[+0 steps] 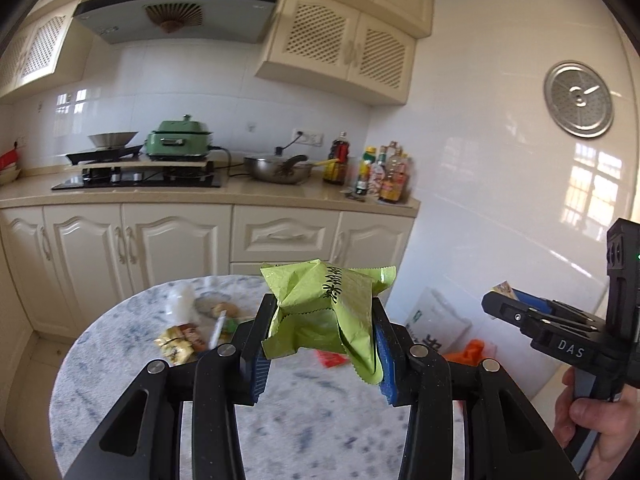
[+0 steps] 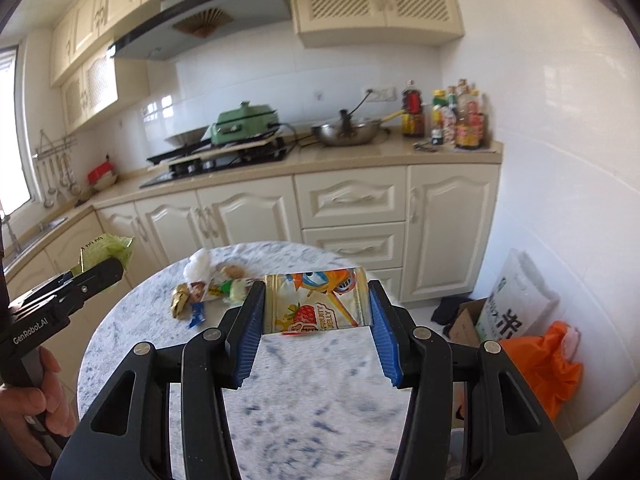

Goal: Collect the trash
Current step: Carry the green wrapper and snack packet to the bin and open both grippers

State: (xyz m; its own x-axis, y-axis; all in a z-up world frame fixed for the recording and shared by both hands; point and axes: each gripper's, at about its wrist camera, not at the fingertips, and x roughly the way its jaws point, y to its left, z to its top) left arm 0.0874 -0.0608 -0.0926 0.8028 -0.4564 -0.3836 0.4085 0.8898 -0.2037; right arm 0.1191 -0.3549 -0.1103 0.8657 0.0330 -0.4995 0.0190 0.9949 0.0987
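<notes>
Trash: green wrapper [image 1: 332, 312] clamped in left tongs [image 1: 320, 344], jelly packet [image 2: 318, 304] clamped in right tongs [image 2: 316, 320], both lifted clear above bench [image 2: 304, 400]. Keep grip firm during carry; remaining wrappers [image 2: 208, 292] lie near far edge.

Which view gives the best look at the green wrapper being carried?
The left wrist view: the green wrapper fills the centre, crumpled, clamped by the left gripper, black print readable. The right wrist view shows only a corner of it at the left edge, behind that gripper's black finger.
</notes>
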